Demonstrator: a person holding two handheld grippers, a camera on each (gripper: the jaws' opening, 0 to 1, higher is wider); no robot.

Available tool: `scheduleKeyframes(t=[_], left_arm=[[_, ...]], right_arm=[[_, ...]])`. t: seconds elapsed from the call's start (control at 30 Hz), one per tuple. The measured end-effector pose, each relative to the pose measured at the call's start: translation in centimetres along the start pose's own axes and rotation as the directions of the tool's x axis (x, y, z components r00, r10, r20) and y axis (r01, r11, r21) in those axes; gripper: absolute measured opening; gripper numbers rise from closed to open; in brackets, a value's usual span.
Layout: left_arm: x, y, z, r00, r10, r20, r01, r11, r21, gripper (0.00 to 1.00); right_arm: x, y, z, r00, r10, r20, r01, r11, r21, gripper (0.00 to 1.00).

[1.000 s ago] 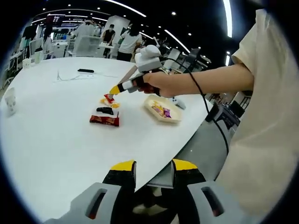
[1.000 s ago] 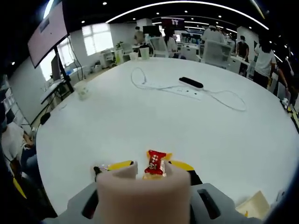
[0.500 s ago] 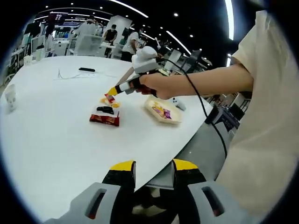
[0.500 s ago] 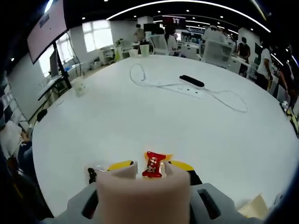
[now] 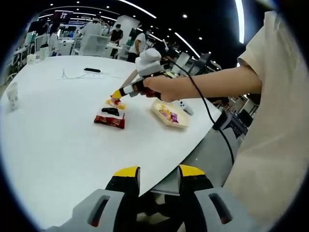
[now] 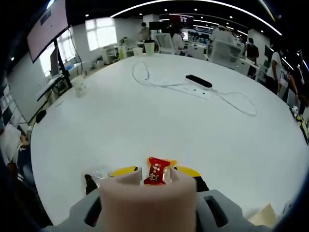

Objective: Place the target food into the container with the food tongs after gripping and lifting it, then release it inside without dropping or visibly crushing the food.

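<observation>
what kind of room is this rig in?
Likely an open-plan office or lab: a big white table with a power strip and cable, a wall screen, and people at desks in back.

One white table (image 5: pixel 58 140), one tray (image 5: pixel 168 113) at two o'clock, one red packet (image 5: pixel 109 121), one paper cup (image 5: pixel 13 95), one power strip (image 6: pixel 198 81).

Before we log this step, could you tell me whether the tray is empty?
Not empty: the tray already holds a few colourful wrapped snacks.
</observation>
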State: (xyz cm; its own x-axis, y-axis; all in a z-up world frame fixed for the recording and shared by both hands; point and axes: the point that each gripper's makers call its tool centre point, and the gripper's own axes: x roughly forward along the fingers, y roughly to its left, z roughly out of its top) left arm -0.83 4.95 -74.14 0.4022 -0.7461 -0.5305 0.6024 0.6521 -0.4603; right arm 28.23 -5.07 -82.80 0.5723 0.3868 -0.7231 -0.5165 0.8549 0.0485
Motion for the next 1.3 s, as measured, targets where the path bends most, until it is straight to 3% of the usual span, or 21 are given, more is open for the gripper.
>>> scheduleKeyframes(t=[0.83, 1.3], left_arm=[[0.3, 0.1, 0.0, 1.0, -0.008, -0.002, 0.008, 1.0, -0.016, 0.3], [0.2, 0.2, -0.1, 1.0, -0.008, 0.0, 0.008, 1.0, -0.018, 0.3]], right_arm=[[0.4, -0.2, -0.9, 0.999, -0.022, -0.04, 0.023, 1.0, 0.009, 0.29], [-0.4, 0.5, -0.3, 0.998, -0.036, -0.044, 0.034, 0.998, -0.057, 0.29]])
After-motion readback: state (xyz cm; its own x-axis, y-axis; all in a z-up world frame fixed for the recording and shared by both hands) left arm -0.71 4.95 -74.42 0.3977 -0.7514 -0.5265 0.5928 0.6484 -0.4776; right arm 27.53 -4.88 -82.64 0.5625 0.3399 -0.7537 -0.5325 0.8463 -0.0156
